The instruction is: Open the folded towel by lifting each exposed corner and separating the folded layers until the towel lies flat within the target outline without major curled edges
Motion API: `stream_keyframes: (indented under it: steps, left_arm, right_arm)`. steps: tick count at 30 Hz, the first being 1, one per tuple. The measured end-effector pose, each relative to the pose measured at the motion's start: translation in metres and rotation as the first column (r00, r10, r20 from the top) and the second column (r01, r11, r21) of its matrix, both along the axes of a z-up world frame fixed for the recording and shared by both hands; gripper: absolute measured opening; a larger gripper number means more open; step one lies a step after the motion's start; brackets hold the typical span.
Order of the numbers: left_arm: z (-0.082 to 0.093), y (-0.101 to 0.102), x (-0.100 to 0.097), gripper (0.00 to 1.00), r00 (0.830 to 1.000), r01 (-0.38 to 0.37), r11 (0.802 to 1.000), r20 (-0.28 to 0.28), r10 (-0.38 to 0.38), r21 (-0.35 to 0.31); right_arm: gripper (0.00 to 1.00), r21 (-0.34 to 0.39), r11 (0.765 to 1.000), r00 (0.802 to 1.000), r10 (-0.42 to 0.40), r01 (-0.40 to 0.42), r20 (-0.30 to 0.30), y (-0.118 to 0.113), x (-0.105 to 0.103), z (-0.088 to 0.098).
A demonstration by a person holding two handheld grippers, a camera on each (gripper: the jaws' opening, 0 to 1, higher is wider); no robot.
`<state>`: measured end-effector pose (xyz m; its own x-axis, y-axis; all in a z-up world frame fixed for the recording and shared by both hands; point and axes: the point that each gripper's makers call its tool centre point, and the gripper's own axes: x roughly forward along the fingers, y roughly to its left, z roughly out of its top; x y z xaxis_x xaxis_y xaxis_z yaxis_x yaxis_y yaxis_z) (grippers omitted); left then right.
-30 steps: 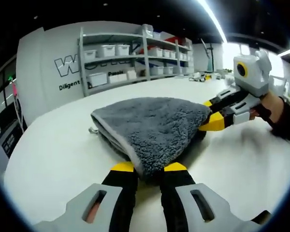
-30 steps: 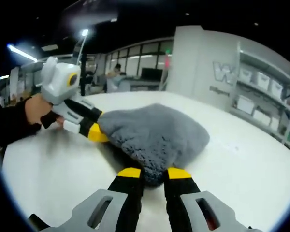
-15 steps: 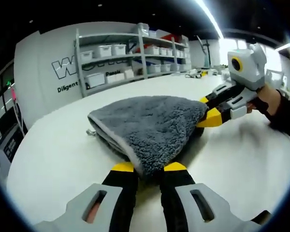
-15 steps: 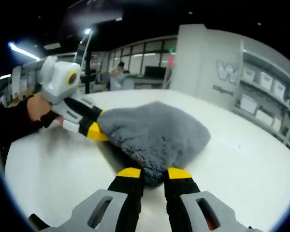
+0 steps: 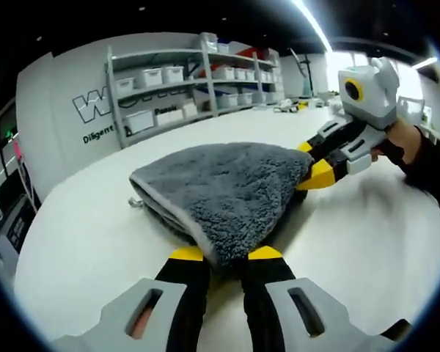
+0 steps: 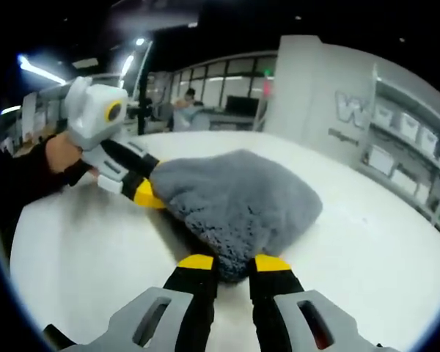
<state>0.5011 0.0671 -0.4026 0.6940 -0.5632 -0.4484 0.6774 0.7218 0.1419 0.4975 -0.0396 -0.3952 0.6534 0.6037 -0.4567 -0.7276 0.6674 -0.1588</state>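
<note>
On white table (image 5: 73, 235), grey towel (image 5: 220, 187) lies folded, layers stacked. Left gripper (image 5: 224, 257) clenched on near corner; right gripper (image 6: 233, 264) clenched on adjacent corner, both raised slightly off table. Unfolding barely begun; spreading flat remains, judging by folds.

both grey plastic grippers with black, yellow-tipped jaws, left gripper (image 5: 224, 258), right gripper (image 6: 234, 267); person's black sleeve (image 5: 434, 167).
</note>
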Motion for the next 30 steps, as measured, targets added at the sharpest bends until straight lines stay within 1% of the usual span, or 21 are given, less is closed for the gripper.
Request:
stream_keyframes:
  steps: [6,13,18,23,30]
  left_arm:
    - [-0.001,0.001,-0.004,0.15,1.0,-0.002,1.0,0.012,0.002,0.01]
    - [-0.001,0.0,-0.014,0.15,1.0,0.002,1.0,0.02,-0.002,0.013]
    - [-0.002,0.0,-0.022,0.15,1.0,0.006,1.0,0.012,-0.006,-0.001]
    - [-0.002,-0.001,-0.028,0.15,1.0,0.01,1.0,0.017,-0.01,-0.003]
    - [-0.001,0.0,-0.03,0.15,1.0,0.017,1.0,0.017,-0.017,0.0]
  right_arm:
    - [0.12,-0.02,1.0,1.0,0.005,-0.004,0.003,0.0,-0.006,-0.001]
    - [0.12,-0.017,1.0,1.0,0.012,-0.013,-0.006,0.0,-0.015,-0.002]
    - [0.12,-0.019,1.0,1.0,0.024,-0.024,-0.009,-0.001,-0.02,-0.003]
    - [0.12,-0.025,0.999,0.999,0.033,-0.033,-0.013,0.0,-0.026,-0.003]
    - [0.12,-0.036,0.999,0.999,0.04,-0.04,-0.01,-0.001,-0.031,-0.003]
